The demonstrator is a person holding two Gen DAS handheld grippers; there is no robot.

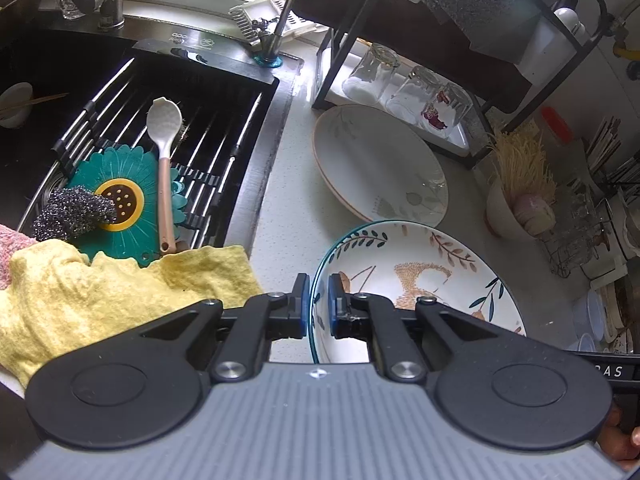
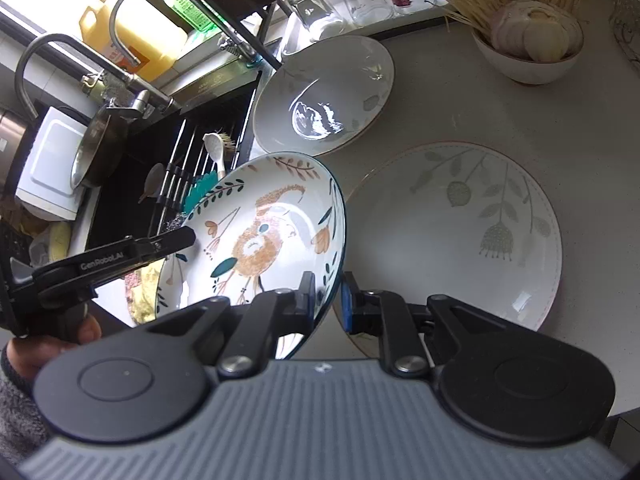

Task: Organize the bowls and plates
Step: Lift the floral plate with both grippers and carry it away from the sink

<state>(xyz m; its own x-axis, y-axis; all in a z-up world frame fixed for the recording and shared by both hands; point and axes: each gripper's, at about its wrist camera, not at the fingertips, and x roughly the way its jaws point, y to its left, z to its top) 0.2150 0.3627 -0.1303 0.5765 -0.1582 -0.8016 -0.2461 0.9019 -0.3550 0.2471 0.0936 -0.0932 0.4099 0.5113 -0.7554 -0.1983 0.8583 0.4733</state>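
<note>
Right wrist view: the patterned bowl hangs tilted above the counter, gripped at two places on its rim. The right gripper is clamped on the near rim, one blue pad inside and one outside; the left gripper bites the far rim from the sink side. In the left wrist view the left gripper shows the same hold, its pads pinching the bowl at its blue edge.

As I judge it, the task is in its early middle. One piece is lifted and in transit, and nothing looks stacked yet. A leaf-print plate lies flat on the counter just beside the bowl, and a second pale dish sits farther back by the sink; both remain to be sorted, and the bowl needs a resting place.

Hard to read: the grippers' bodies cover the bowl's lower part and the counter under it, so whether anything lies beneath is unknown. The pale dish's depth is unclear under glare. The rack over the glasses is cut off at the top.
</note>
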